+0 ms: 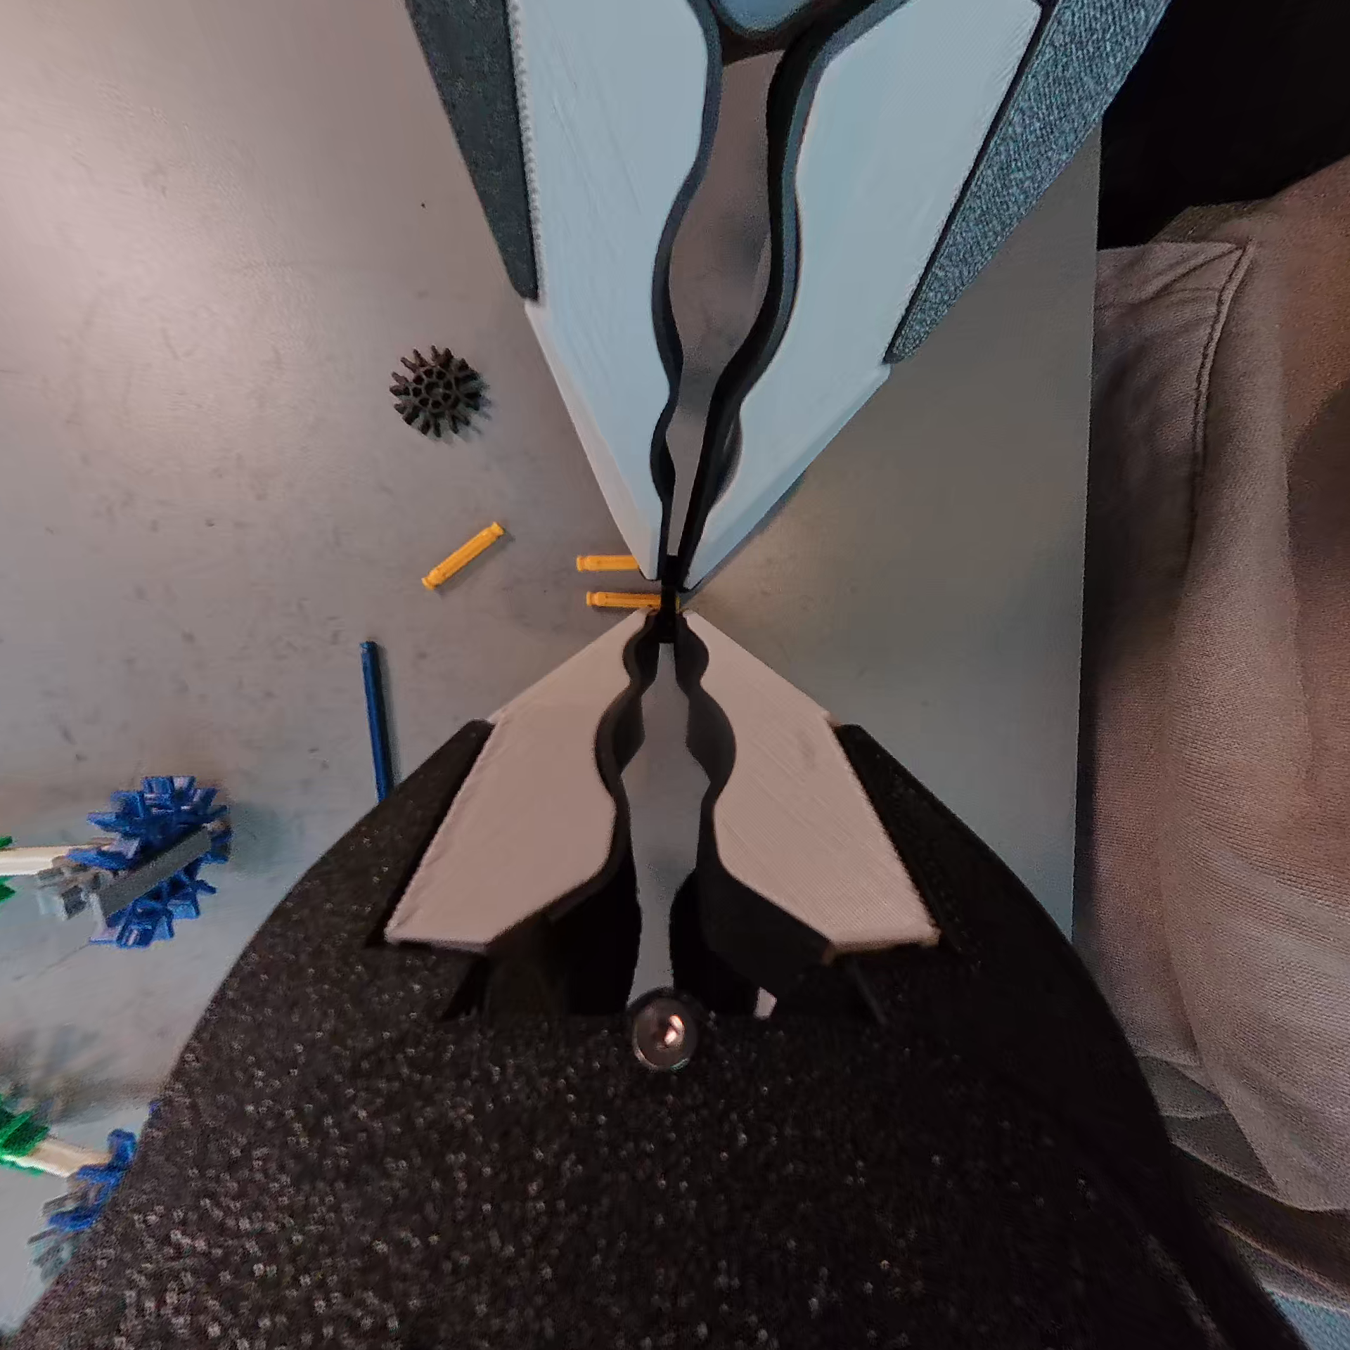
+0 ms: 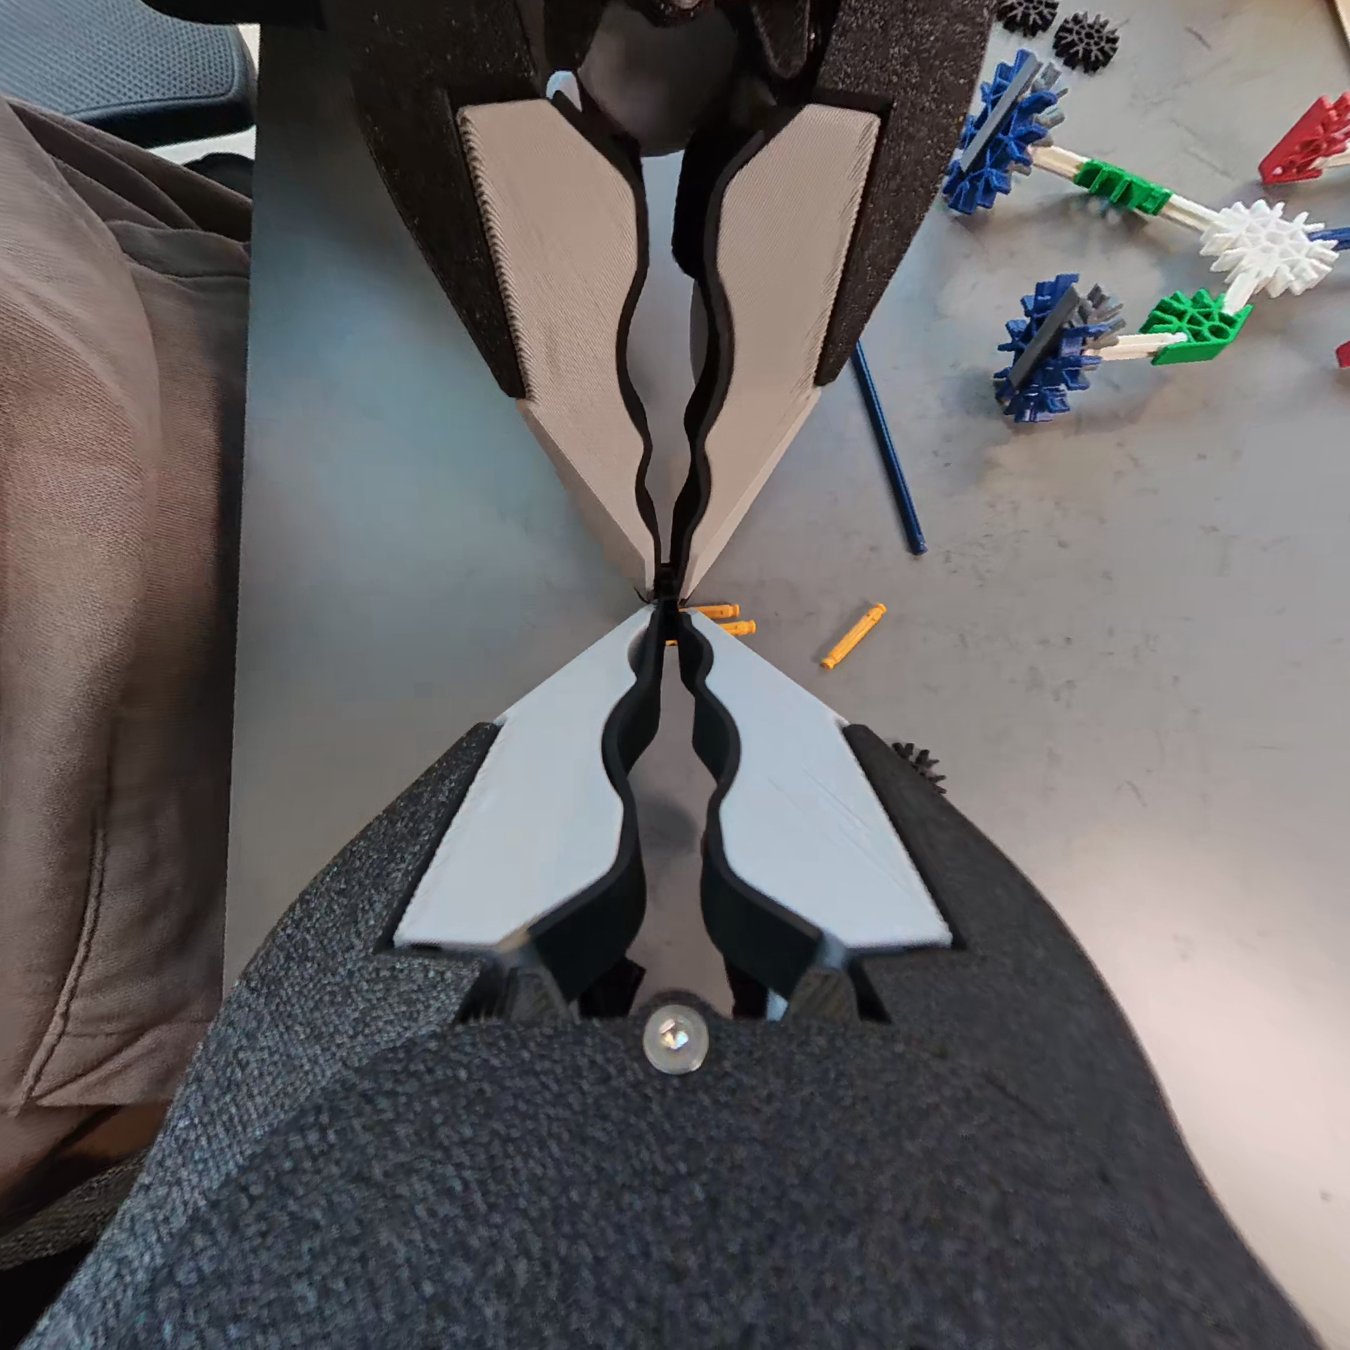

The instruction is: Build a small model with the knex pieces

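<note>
Left wrist view: two grippers meet tip to tip over a grey table point(image 1: 219, 292), each closed on one small black piece point(image 1: 669, 588).
Left gripper point(image 1: 666, 630) and right gripper point(image 1: 676, 566) both pinch it; its shape is hidden by the tips. Two yellow pegs point(image 1: 621, 582) lie partly covered underneath, a third yellow peg point(image 1: 463, 556) and a black toothed wheel point(image 1: 437, 391) nearby; blue spiked connectors point(image 1: 150, 862) are cut off at the edge.

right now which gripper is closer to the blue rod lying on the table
Left. The blue rod lies just beside the left gripper. The right gripper comes from the opposite side, tip to tip with the left, farther from the rod.
</note>
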Demonstrator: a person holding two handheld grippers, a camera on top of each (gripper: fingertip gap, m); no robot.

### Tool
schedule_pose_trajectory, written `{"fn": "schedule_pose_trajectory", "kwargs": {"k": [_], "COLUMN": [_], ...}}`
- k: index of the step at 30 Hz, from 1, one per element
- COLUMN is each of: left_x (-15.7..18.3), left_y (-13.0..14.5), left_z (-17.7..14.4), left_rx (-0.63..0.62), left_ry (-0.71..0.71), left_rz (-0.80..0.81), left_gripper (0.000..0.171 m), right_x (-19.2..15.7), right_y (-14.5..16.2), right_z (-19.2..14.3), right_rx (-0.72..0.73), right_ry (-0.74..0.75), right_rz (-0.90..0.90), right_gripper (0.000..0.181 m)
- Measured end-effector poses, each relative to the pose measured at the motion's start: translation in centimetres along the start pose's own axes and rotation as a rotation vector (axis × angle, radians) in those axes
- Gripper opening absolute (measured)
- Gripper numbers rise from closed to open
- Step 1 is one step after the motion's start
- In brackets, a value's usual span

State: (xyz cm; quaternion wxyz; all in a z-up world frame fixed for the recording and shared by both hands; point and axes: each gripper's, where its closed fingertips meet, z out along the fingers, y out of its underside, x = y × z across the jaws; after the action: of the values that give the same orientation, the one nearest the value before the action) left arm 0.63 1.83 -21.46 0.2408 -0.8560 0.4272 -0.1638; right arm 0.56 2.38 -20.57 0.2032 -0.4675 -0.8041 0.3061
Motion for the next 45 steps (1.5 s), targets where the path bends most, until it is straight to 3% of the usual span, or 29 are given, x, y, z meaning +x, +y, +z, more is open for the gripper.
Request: {"fn": "schedule_pose_trajectory", "kwargs": {"k": [1, 3, 7, 11, 14, 23, 28, 34, 42, 45], "left_x": [0.0, -0.1, -0.8, -1.6, -1.9, -2.0, -1.2, -1.6, -1.7, -1.6], "left_y": [0.0, -0.1, -1.4, -3.4, -4.3, -5.6, -6.0, -6.3, -6.6, -6.7], "left_z": [0.0, -0.3, -2.8, -6.3, -7.6, -8.7, -8.2, -8.7, -10.2, -10.2], "left_rx": [0.029, 0.104, 0.353, 0.634, 0.738, 0.832, 0.792, 0.824, 0.933, 0.938], "left_ry": [0.016, 0.069, 0.224, 0.419, 0.508, 0.535, 0.506, 0.477, 0.471, 0.471], "left_rz": [-0.023, -0.091, -0.3, -0.459, -0.517, -0.561, -0.521, -0.519, -0.474, -0.471], "left_gripper": [0.002, 0.002, 0.002, 0.002, 0.002, 0.001, 0.002, 0.002, 0.001, 0.001], "right_x": [0.2, 0.5, 0.8, 2.2, 2.0, 2.8, 3.0, 3.3, 2.8, 2.9], "right_y": [-0.1, -0.7, -4.1, -4.4, -5.0, -6.4, -5.7, -5.9, -6.8, -7.3], "right_z": [0.0, -0.3, -3.8, -6.1, -6.2, -5.5, -4.3, -5.7, -7.1, -7.7], "right_rx": [0.004, 0.046, 0.282, 0.331, 0.391, 0.458, 0.395, 0.44, 0.678, 0.75], "right_ry": [0.014, 0.07, 0.169, 0.341, 0.388, 0.427, 0.44, 0.439, 0.153, 0.085], "right_rz": [-0.009, -0.09, -0.182, -0.316, -0.328, -0.289, -0.319, -0.268, 0.068, 0.142], "right_gripper": [0.002, 0.004, 0.021, 0.008, 0.0, 0.0, 0.0, 0.0, 0.021, 0.018]}}
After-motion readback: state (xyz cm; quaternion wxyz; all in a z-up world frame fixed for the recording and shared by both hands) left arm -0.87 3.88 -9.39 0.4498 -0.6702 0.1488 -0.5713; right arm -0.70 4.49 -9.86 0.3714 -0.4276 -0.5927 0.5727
